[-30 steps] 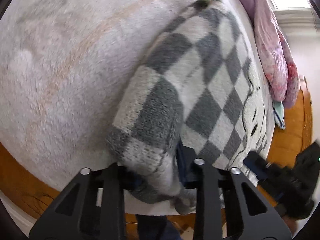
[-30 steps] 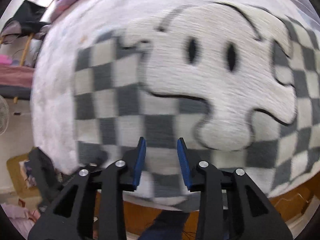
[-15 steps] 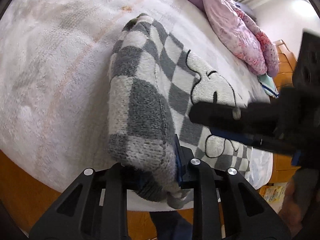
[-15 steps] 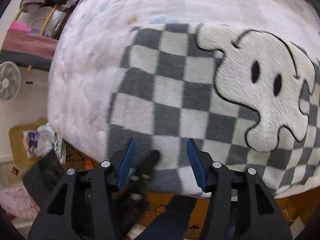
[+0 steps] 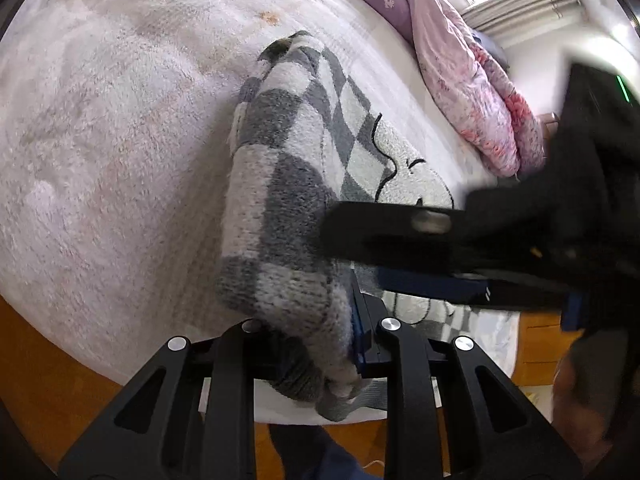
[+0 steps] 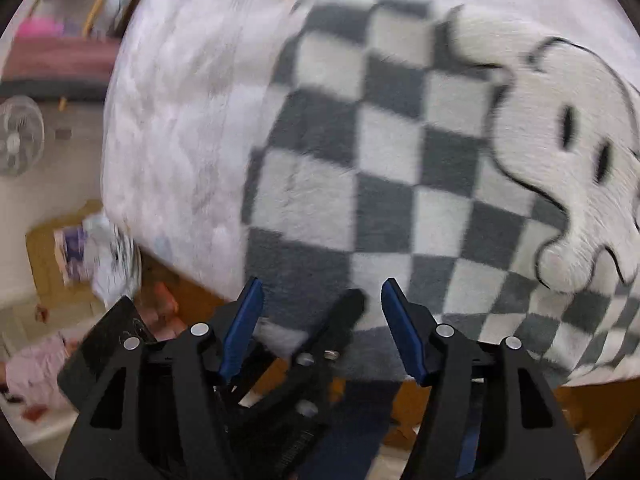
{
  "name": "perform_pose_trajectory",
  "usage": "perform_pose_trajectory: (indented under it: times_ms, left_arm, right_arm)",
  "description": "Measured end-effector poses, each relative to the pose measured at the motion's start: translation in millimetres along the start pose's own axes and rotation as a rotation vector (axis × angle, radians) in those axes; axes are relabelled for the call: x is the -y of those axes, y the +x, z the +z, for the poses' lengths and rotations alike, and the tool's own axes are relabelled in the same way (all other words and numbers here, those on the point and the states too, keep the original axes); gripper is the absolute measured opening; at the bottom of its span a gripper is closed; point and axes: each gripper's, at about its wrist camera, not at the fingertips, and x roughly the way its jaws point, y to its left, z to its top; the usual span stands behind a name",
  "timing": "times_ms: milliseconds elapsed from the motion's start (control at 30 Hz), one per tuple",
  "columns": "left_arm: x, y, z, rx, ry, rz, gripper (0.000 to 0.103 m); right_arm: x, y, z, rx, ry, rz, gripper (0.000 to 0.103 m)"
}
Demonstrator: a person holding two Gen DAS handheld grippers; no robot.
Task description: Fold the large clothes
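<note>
My left gripper (image 5: 312, 340) is clamped on the near corner of the checkered sweater (image 5: 288, 184); bunched grey-and-white knit fills the gap between the fingers, and a wad hangs out below at 6 o'clock. From that pinch a folded edge of the sweater runs away toward 12 o'clock across the pale fuzzy bedspread (image 5: 120, 140). The rest of the garment lies flat to the 2 o'clock side, its white cartoon figure partly hidden.

My right gripper (image 5: 404, 252) crosses the left wrist view from 3 o'clock, held level and side-on just above the sweater, with a blue pad on its lower finger. It is blurred there. In the right wrist view the right gripper (image 6: 320, 320) has its jaws spread wide, blue pads (image 6: 244, 320) well apart, nothing between them but air. The sweater (image 6: 380, 152) spreads from 12 to 3 o'clock ahead of it, with the cartoon figure at 2 o'clock. The sweater's near hem sits right at the fingertips, at the bed's edge. The black body of the left gripper (image 6: 320, 332) pokes up between my right fingers at 6 o'clock.

Pink quilt (image 5: 472, 80) is heaped at the far side of the bed at 1 o'clock, in the left view. A fan (image 6: 20, 136) stands at 9 o'clock in the right view, floor clutter below it.
</note>
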Motion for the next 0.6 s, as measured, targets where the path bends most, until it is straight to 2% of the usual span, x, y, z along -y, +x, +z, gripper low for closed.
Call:
perform_pose_trajectory:
  times_ms: [67, 133, 167, 300, 400, 433, 533, 600]
  left_arm:
    - [-8, -1, 4, -0.011, -0.056, -0.029, 0.022]
    - [-11, -2, 8, -0.027, -0.082, -0.056, 0.022]
    - [-11, -3, 10, -0.035, -0.096, -0.072, 0.022]
    - [-14, -6, 15, -0.07, -0.183, -0.11, 0.022]
    - [-11, -5, 16, -0.102, -0.207, -0.115, 0.022]
    - [-11, -5, 19, -0.11, -0.212, -0.111, 0.022]
    - [-1, -4, 28, -0.131, -0.186, -0.099, 0.022]
    - [8, -1, 31, -0.145, -0.182, -0.095, 0.022]
  right_arm:
    - [13, -12, -10, 0.077, -0.004, -0.026, 0.059]
    - [27, -22, -23, 0.149, -0.039, -0.128, 0.059]
    - [32, -26, -30, 0.183, -0.053, -0.144, 0.059]
    - [44, -29, -65, 0.23, -0.133, -0.156, 0.059]
    - [40, -21, -91, 0.242, -0.257, -0.149, 0.059]
    - [33, -17, -99, 0.26, -0.321, -0.174, 0.059]
    - [13, -5, -106, 0.322, -0.424, -0.19, 0.063]
    - [5, 0, -103, 0.362, -0.449, -0.165, 0.063]
